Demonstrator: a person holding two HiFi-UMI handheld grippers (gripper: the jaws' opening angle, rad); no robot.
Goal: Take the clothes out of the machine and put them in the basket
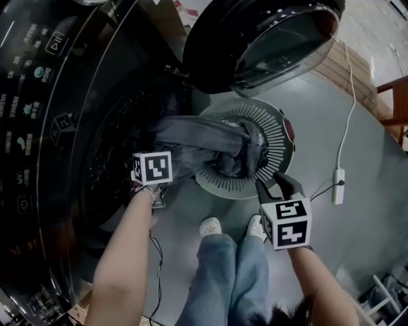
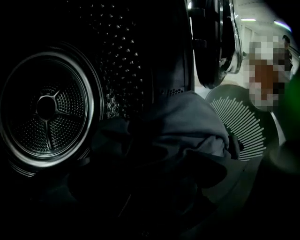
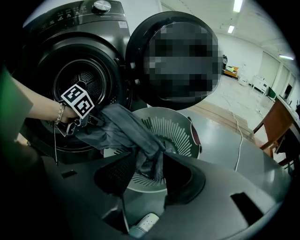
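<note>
Evidently the machine (image 1: pixel 76 127) stood at the left with its door (image 1: pixel 274 38) swung fully open, leaving the drum (image 2: pixel 49 108) free to reach into. The left tongs (image 3: pixel 83 117) were at the drum mouth with the jaws wide apart and nothing pinched. They seemed placed to take up the trailing end of the grey garment (image 1: pixel 197 140). That garment stretched from the drum's lip across to the basket (image 1: pixel 280 146), its far end already bunched inside. The basket sat just beside the opening, probably so that cloth could be drawn straight over. The right tongs (image 1: pixel 273 184) hovered at the basket's near rim, clamped on the garment's hanging end to keep it over the basket. The floor (image 1: pixel 357 127) was smooth and grey, with a white cable (image 1: pixel 338 186) lying at the right. Beyond it lay a large bright room with ceiling strip lights (image 3: pixel 238 5).
</note>
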